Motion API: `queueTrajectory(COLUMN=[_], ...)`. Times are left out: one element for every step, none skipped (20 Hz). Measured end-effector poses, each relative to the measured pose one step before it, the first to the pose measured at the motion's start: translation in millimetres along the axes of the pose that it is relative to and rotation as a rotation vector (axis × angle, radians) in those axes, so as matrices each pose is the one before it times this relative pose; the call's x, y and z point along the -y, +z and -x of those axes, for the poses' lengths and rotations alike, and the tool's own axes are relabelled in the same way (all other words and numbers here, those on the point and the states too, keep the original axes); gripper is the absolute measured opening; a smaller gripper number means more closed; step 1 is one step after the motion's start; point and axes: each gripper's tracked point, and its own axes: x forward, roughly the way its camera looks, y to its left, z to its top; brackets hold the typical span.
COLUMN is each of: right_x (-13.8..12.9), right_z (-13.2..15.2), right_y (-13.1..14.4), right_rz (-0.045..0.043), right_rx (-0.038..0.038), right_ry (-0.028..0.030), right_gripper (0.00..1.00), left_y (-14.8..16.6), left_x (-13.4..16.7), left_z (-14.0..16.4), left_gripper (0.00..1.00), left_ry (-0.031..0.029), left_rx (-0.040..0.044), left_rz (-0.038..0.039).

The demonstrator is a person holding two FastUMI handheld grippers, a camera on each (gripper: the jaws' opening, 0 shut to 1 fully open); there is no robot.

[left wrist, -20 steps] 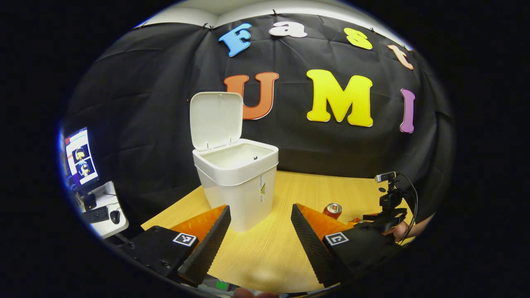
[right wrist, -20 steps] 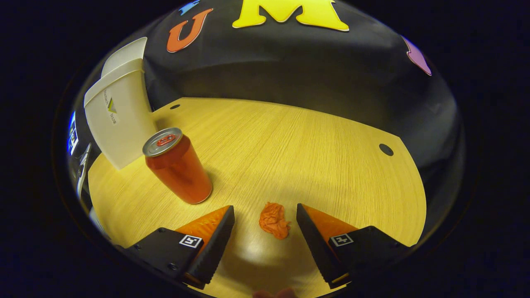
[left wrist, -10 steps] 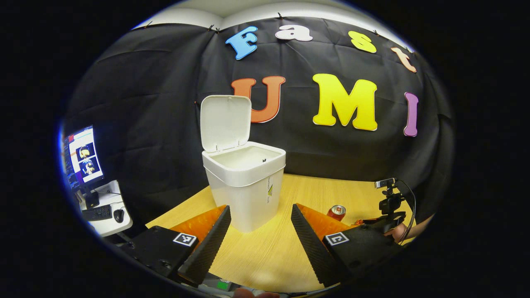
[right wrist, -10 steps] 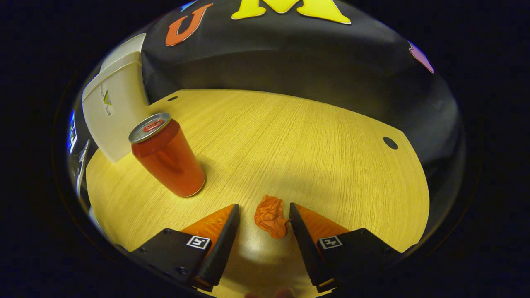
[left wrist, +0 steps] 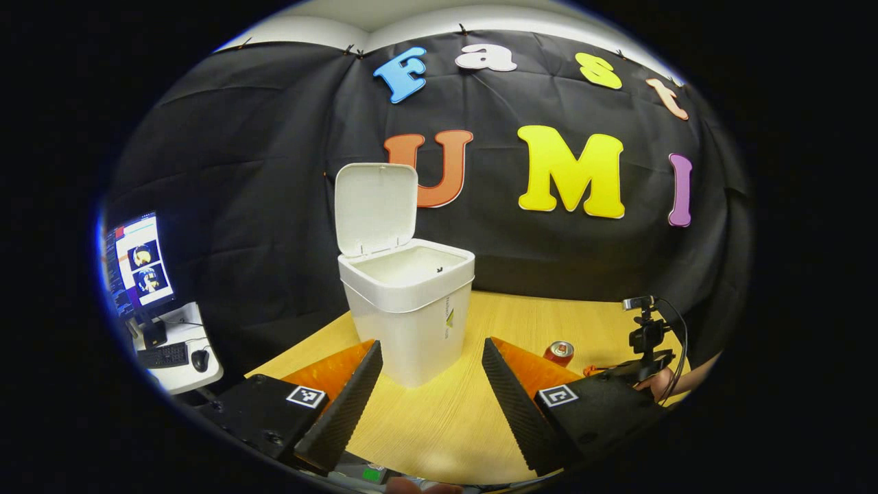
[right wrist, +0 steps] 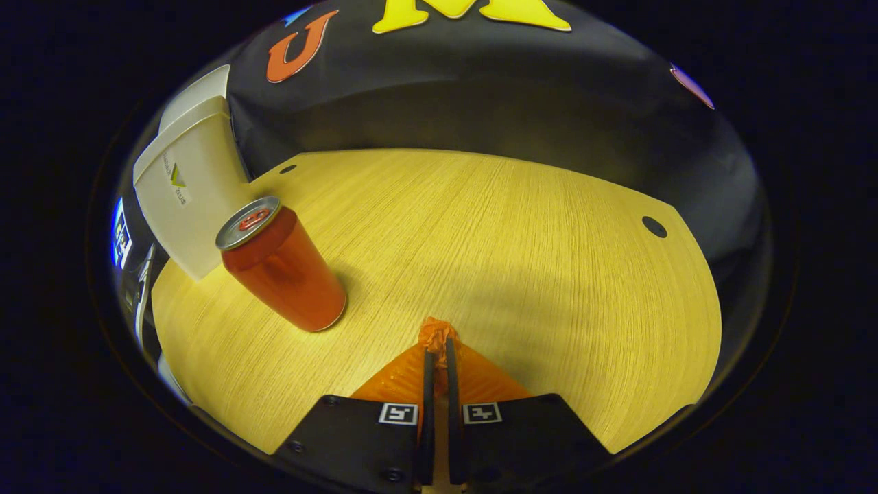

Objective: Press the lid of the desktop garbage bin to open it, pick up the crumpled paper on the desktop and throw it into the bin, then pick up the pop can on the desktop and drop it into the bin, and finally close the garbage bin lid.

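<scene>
The garbage bin [left wrist: 410, 312] stands on the table [left wrist: 446, 418] with its lid [left wrist: 375, 208] swung upright, so the first step, pressing the lid open, looks done. The second step is under way: in the right gripper view the right gripper [right wrist: 438, 343] has its jaws clenched on the crumpled paper [right wrist: 436, 332], of which a small orange tuft pokes out past the tips; whether the paper is already off the table or still resting on it is hard to tell from this angle. The pop can [right wrist: 281, 270] stands upright and untouched on the table, just to the left of the pinched paper and in front of the bin's side, so that step is not yet begun. In the left gripper view the left gripper [left wrist: 429, 394] has its jaws released and spread wide, holding nothing, low over the table and facing the bin, which stands near in front of it; farther off at the right edge a hand [left wrist: 660, 381] holds the other gripper down near the can. Left to do, by my reading: carry the paper over the open bin and let go, then fetch the can and drop it in, then shut the lid.
</scene>
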Motion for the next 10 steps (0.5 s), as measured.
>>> queueTrajectory(right_x=[0.36,-3.24,-1.69,-4.01,-3.51,-5.87,-7.0,-9.97,-8.81,-9.84], right_z=[5.71,6.35,9.64,10.56,13.56,17.6,14.75,15.79,12.78,11.88], right_y=[-0.2,0.95,2.45,3.57,7.62,11.04,9.43,13.72,16.09,14.18], right_rz=[-0.00931,-0.01208,-0.00764,-0.00193,0.00519,-0.00017,-0.0029,0.00028,-0.00129,0.00414], right_rx=[-0.00221,0.00321,0.01199,0.01531,0.01971,0.02861,0.02219,0.03347,0.0348,0.03158], right_ry=[0.00129,0.00892,0.00563,0.01209,0.01299,0.01459,0.01977,0.01825,0.01508,0.0133], right_gripper=[0.09,0.01,0.01,0.0,0.01,0.01,0.01,0.01,0.01,0.01], left_y=[0.19,-1.42,0.98,-1.31,0.34,-0.82,-0.8,-1.12,-0.02,-1.68], left_x=[-1.8,-0.58,0.88,0.46,1.56,0.66,1.27,1.67,2.56,0.19], left_z=[0.01,-0.06,-0.95,-1.47,-2.17,-2.46,-3.55,-2.61,-2.51,-3.59], left_gripper=[0.96,0.96,0.97,0.97,0.97,0.96,0.96,0.96,0.97,0.96], left_ry=[0.00223,-0.00298,-0.00384,-0.00698,-0.00718,-0.00729,-0.00907,-0.01466,-0.01872,-0.00941], left_rx=[-0.00105,-0.00075,0.00022,0.00081,0.00194,-0.00103,-0.00057,-0.00267,0.00236,-0.00214], left_rz=[0.00495,0.00517,0.00391,0.00431,0.00319,0.0033,0.00478,0.00906,0.01437,0.01244])
